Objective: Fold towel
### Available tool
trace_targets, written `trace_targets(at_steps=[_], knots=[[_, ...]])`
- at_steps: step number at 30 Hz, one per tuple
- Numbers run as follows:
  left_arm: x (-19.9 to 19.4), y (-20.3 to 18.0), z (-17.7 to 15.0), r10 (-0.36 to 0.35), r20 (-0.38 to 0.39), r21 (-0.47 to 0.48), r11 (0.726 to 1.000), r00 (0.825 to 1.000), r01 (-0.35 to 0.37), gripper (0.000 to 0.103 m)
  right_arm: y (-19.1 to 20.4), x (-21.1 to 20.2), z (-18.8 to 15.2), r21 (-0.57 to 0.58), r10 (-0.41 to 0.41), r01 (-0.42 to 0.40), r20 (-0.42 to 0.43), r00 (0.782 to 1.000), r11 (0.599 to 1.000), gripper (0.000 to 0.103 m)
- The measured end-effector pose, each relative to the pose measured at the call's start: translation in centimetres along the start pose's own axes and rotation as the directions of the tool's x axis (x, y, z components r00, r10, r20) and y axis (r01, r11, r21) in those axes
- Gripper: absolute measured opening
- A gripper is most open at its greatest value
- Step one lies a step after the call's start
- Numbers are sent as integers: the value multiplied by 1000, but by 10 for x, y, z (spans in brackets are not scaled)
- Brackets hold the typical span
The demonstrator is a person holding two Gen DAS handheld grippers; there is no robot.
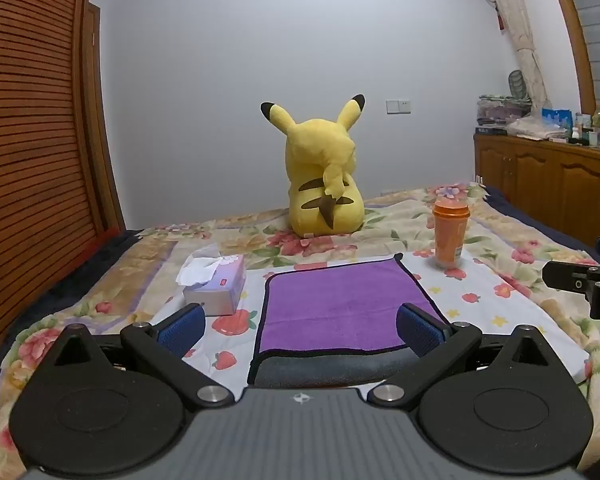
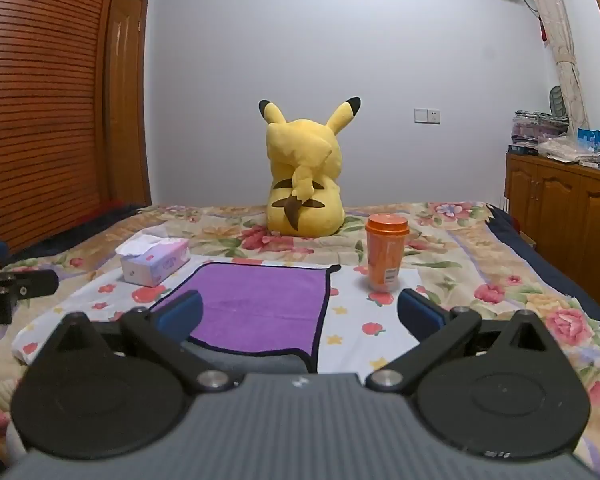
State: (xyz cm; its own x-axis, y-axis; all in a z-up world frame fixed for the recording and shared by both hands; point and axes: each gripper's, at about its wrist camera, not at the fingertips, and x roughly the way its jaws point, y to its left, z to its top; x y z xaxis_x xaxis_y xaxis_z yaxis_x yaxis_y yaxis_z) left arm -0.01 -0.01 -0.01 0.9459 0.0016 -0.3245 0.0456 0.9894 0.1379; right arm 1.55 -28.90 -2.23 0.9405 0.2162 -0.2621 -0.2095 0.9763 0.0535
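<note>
A purple towel (image 1: 340,304) with dark edging lies folded on the floral bedspread, its grey underside showing as a strip along the near edge. It also shows in the right wrist view (image 2: 256,308). My left gripper (image 1: 300,330) is open, its blue pads either side of the towel's near edge, above it. My right gripper (image 2: 300,316) is open over the towel's near right corner. The right gripper's body (image 1: 580,284) shows at the right edge of the left wrist view, the left gripper's body (image 2: 12,292) at the left edge of the right wrist view.
A tissue box (image 1: 216,284) sits left of the towel. An orange cup (image 1: 450,232) stands right of its far corner. A yellow plush toy (image 1: 324,184) sits behind. A slatted wooden wardrobe (image 1: 28,140) is left, a wooden cabinet (image 1: 548,180) right.
</note>
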Motion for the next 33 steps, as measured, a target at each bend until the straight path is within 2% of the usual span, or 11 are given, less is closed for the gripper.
trace_targets(at_steps=[33], knots=[[0, 0, 0, -1, 3, -4, 1000, 1000, 1, 103, -3, 2, 2, 12, -7, 7, -2, 1000, 1000, 103]])
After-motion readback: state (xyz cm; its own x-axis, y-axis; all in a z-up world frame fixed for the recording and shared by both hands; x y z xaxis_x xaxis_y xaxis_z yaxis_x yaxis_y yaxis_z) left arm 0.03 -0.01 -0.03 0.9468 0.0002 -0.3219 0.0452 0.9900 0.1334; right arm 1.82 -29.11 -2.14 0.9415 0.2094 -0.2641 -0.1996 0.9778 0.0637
